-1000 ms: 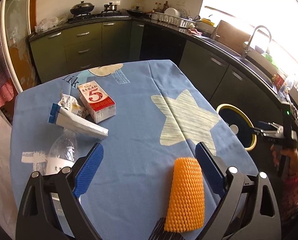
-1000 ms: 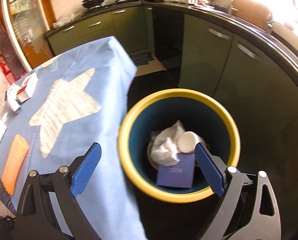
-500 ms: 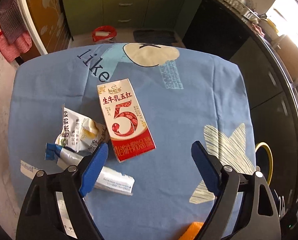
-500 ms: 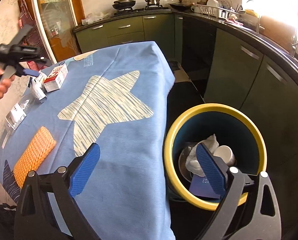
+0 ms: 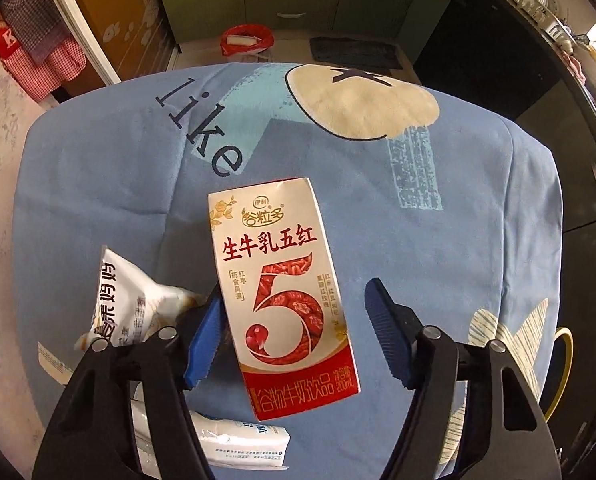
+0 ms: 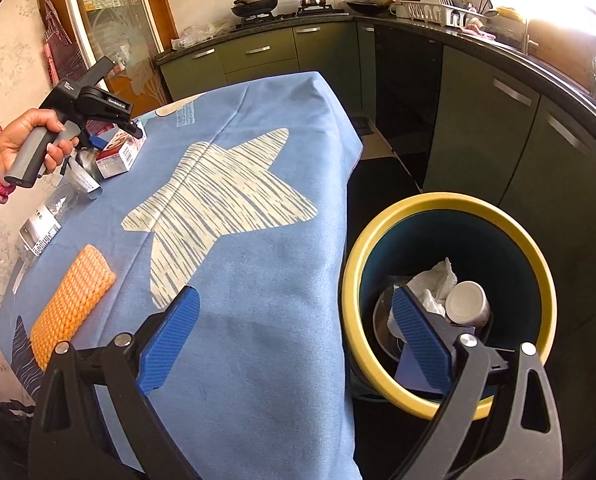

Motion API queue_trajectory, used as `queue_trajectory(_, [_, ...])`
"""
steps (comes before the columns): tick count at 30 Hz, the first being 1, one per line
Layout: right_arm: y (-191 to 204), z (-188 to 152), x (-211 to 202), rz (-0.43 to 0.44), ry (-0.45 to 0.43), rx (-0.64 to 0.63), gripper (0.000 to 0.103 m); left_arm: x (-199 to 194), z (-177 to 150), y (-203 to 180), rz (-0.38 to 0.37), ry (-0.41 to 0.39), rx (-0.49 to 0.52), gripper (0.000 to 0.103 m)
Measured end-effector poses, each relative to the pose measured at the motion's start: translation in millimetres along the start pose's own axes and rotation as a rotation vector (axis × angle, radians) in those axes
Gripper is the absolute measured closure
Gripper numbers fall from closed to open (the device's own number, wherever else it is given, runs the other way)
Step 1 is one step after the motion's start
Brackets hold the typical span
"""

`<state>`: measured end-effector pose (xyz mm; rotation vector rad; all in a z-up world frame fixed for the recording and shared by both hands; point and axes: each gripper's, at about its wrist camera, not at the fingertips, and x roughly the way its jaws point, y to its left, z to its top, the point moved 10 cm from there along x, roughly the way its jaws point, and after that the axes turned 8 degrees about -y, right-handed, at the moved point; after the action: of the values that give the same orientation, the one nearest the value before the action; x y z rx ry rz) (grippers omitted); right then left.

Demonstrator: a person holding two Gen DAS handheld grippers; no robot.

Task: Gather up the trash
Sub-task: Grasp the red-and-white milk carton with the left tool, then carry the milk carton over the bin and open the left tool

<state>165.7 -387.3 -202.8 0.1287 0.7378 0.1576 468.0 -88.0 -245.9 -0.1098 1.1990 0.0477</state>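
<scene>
A red and white milk carton with a big "5" lies flat on the blue tablecloth. My left gripper points down over it, its jaws closing with the carton between them. The left pad is at the carton's edge, while the right pad stands clear of it. In the right wrist view a hand holds that left gripper over the carton. My right gripper hangs open and empty over the table's edge, beside the yellow-rimmed bin.
A crumpled snack wrapper and a white-blue packet lie left of the carton. An orange foam net and a clear plastic bottle rest near the table's left side. The bin holds tissue and a cup. Dark cabinets ring the room.
My left gripper swung away from the orange net, came down over the carton and narrowed its jaws around it. The right gripper's view shifted slightly from the bin toward the table.
</scene>
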Motion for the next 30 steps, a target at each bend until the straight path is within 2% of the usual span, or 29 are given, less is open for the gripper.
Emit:
queue_trajectory(3, [-1.0, -0.4, -0.1, -0.003, 0.0, 0.003, 0.011, 7.8, -0.5, -2.2, 0.002, 0.009, 0.012, 0.047])
queue_trajectory(7, [-0.6, -2.1, -1.6, -0.005, 0.001, 0.003, 0.011, 5.8, 1.2, -9.7, 0.0, -0.013, 0.064, 0.048])
queue_trajectory(11, [1.3, -3.4, -6.3, -0.01, -0.002, 0.0, 0.011, -7.7, -7.3, -27.8, -0.063, -0.014, 0.118, 0.049])
queue_trajectory(17, [3.2, -8.2, -12.4, -0.014, -0.007, 0.001, 0.011, -61.9, -22.0, -57.9, -0.16, -0.028, 0.259, 0.049])
queue_trajectory(22, [-1.2, -12.5, -18.1, -0.02, -0.016, 0.016, 0.011, -117.1, -43.9, -85.1, -0.198, -0.083, 0.38, 0.049])
queue_trajectory(26, [-11.8, -16.7, -29.9, -0.047, -0.028, 0.021, 0.011, -156.7, -75.7, -113.6, -0.226, -0.161, 0.48, 0.049])
queue_trajectory(30, [-34.5, -22.2, -49.6, -0.102, -0.04, 0.033, 0.011, -170.7, -114.6, -161.6, -0.268, -0.21, 0.592, 0.049])
